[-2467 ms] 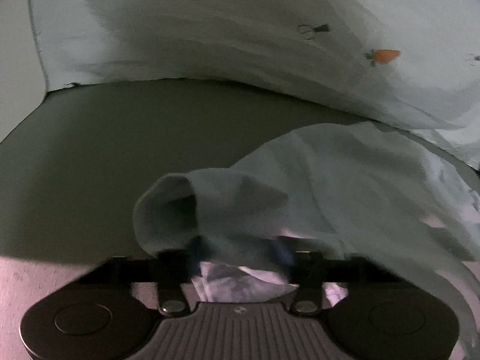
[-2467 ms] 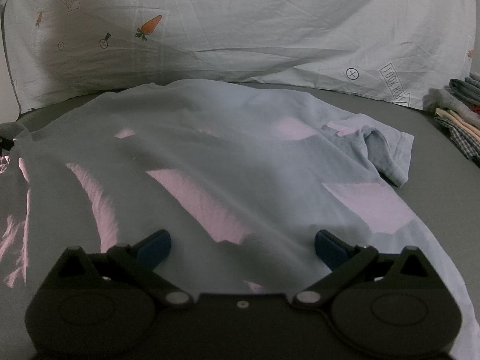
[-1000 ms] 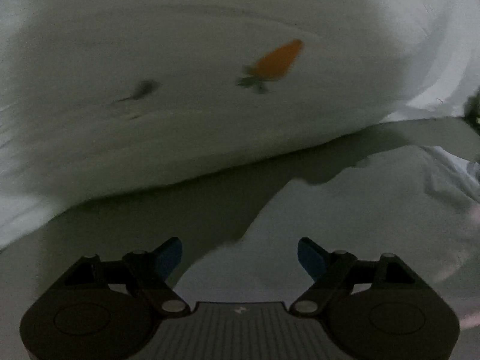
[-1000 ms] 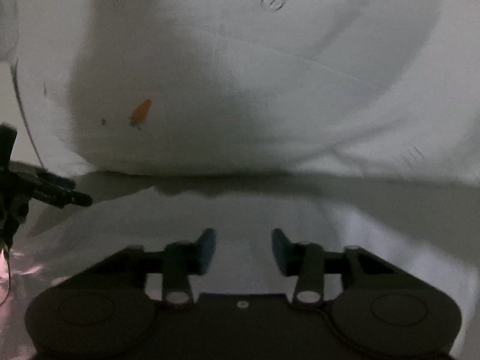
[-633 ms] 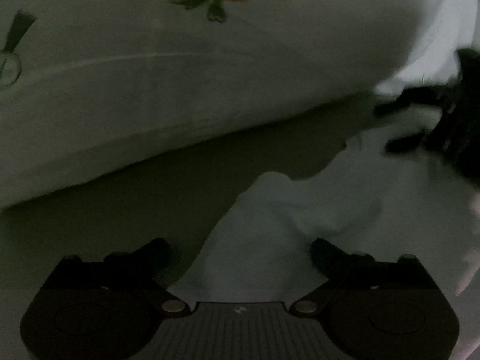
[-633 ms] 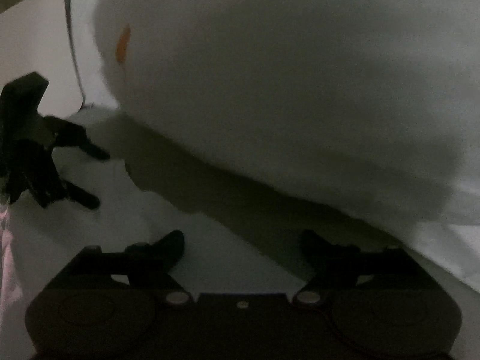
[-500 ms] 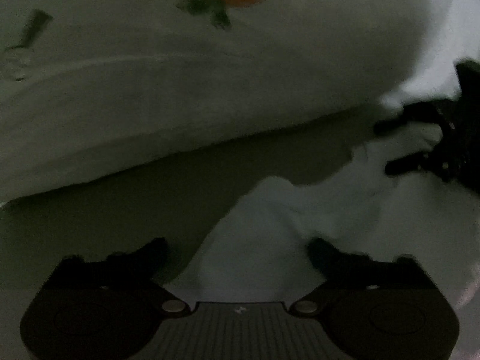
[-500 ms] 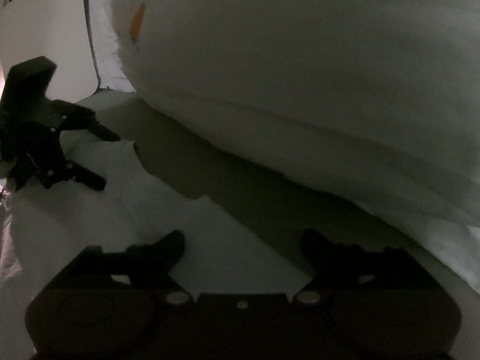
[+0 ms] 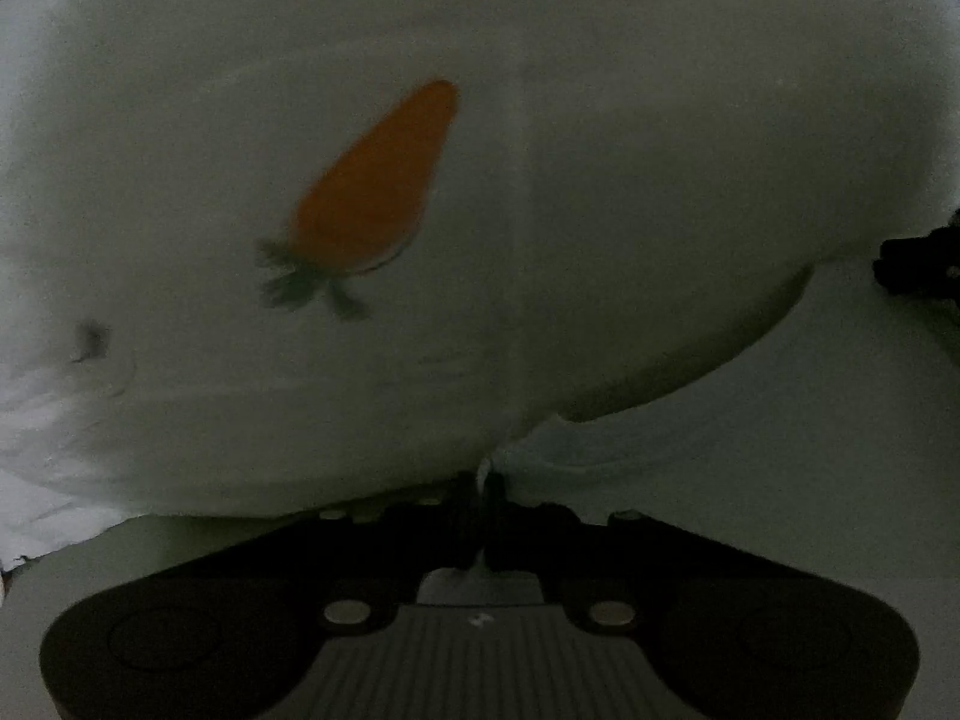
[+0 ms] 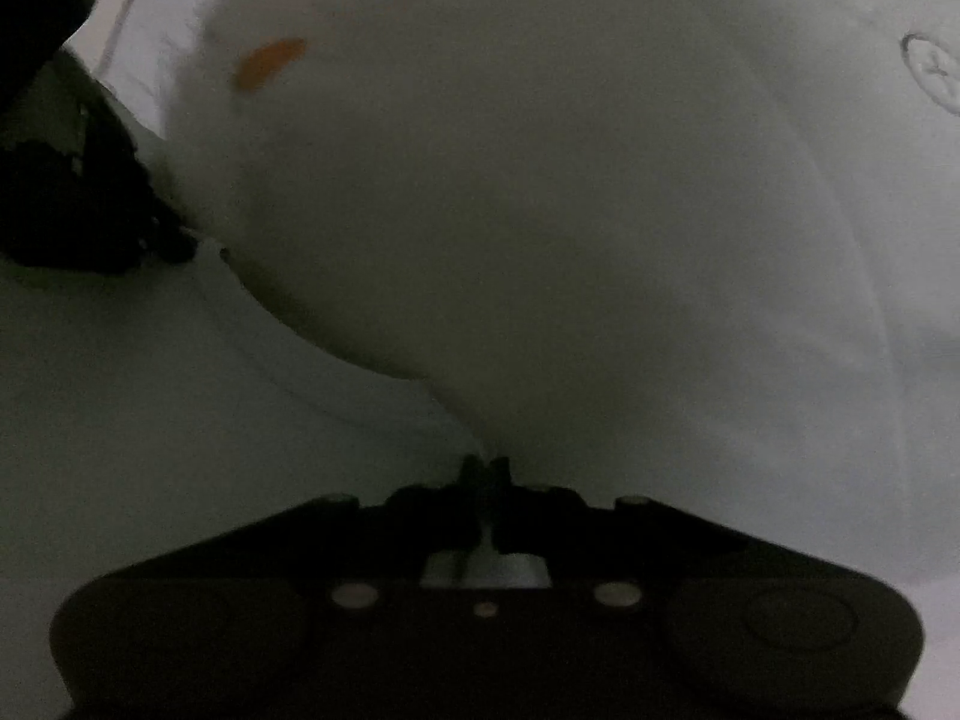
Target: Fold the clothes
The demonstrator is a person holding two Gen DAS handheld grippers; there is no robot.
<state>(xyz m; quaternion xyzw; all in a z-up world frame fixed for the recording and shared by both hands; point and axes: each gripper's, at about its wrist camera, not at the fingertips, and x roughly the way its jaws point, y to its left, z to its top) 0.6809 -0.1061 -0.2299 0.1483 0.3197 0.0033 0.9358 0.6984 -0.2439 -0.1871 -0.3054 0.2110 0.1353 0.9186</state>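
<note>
You've just closed both grippers, left (image 9: pixel 480 483) and right (image 10: pixel 485 468), on the far edge of the shirt (image 9: pixel 750 468), tight against the carrot-print sheet (image 9: pixel 540 180). Next, lift together and draw that edge toward you.

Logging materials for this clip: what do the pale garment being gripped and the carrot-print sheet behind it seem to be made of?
Garment: looks like thin, soft matte knit, probably cotton jersey; a thin fold of it stands pinched between the shut left gripper jaws. Carrot-print sheet: appears to be matte printed woven cotton; it bulges softly with faint creases and a flat orange print. Dim light leaves both uncertain.
</note>
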